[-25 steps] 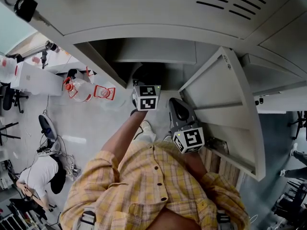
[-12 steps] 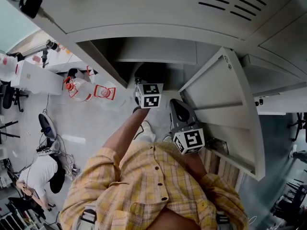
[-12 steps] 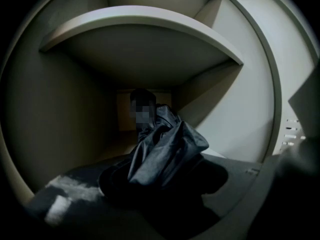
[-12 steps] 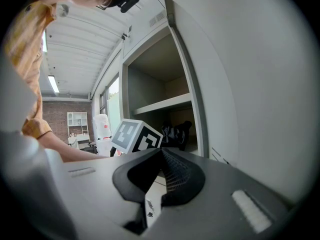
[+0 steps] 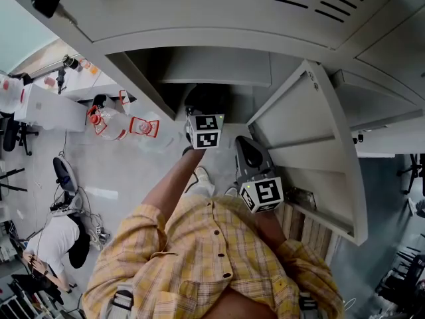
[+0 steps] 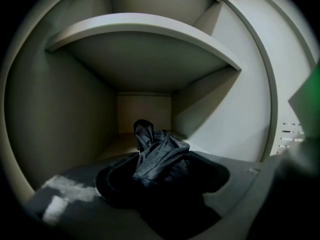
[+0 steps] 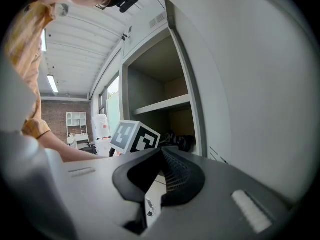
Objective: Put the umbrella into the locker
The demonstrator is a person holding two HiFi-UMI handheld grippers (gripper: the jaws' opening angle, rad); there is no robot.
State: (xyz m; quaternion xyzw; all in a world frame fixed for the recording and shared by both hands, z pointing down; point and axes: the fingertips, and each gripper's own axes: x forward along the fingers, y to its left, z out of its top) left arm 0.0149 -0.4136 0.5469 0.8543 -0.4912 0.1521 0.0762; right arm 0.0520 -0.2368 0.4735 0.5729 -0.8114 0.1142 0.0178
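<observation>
The locker (image 6: pixel 60 114) stands open, its door (image 5: pixel 312 151) swung out to the right, and the person in the yellow checked shirt (image 5: pixel 212 258) has the left gripper (image 6: pixel 162 181) reaching in through the opening, its marker cube (image 5: pixel 204 130) just outside the frame. In the left gripper view the black folded umbrella (image 6: pixel 157 154) lies on the floor of the compartment under the shelf (image 6: pixel 145 26), nearer that floor's front edge than its back wall, one crumpled end poking up. It sits in the gap between the fingers (image 6: pixel 107 184), which are spreading apart at this moment and stand wide on either side of it; I see no pad pressing into the fabric. The right gripper (image 7: pixel 161 156) hangs outside, just beside the inner face of the open door, pointing roughly level toward the locker. Its fingers (image 7: pixel 177 176) are drawn together with nothing between them, and past them the umbrella shows as a dark bundle just inside the opening, below the shelf. Off to the left, on the floor (image 5: pixel 126 171), stand clear water jugs (image 5: pixel 109 121) with red handles, and farther off in the lower left corner of the head view another person (image 5: pixel 56 241) in a white top is bent over something I cannot make out.
</observation>
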